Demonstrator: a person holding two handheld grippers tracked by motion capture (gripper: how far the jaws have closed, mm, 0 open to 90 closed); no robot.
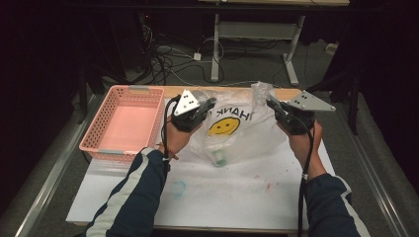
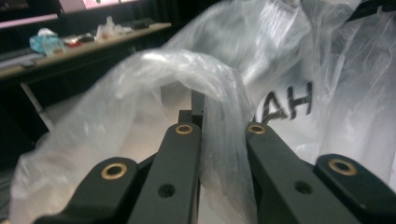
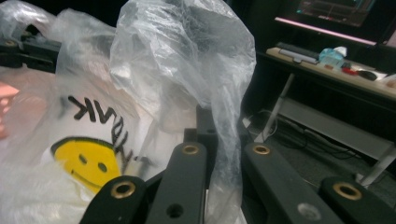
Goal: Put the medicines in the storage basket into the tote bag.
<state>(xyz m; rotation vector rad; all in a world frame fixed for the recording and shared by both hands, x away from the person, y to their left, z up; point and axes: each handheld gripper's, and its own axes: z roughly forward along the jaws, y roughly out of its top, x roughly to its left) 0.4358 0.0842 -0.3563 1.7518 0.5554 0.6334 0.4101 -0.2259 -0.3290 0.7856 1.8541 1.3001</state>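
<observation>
Between both tools — a clear, crinkled plastic bag [image 1: 232, 131] with a yellow smiley.

In the left gripper view the thin clear plastic bag with black lettering [image 2: 280, 70] is blurring above the jaws, its print partly cut off by folds. A small teal-capped object [image 1: 219, 158] inside it, below both grippers, is showing too faintly to identify.
</observation>
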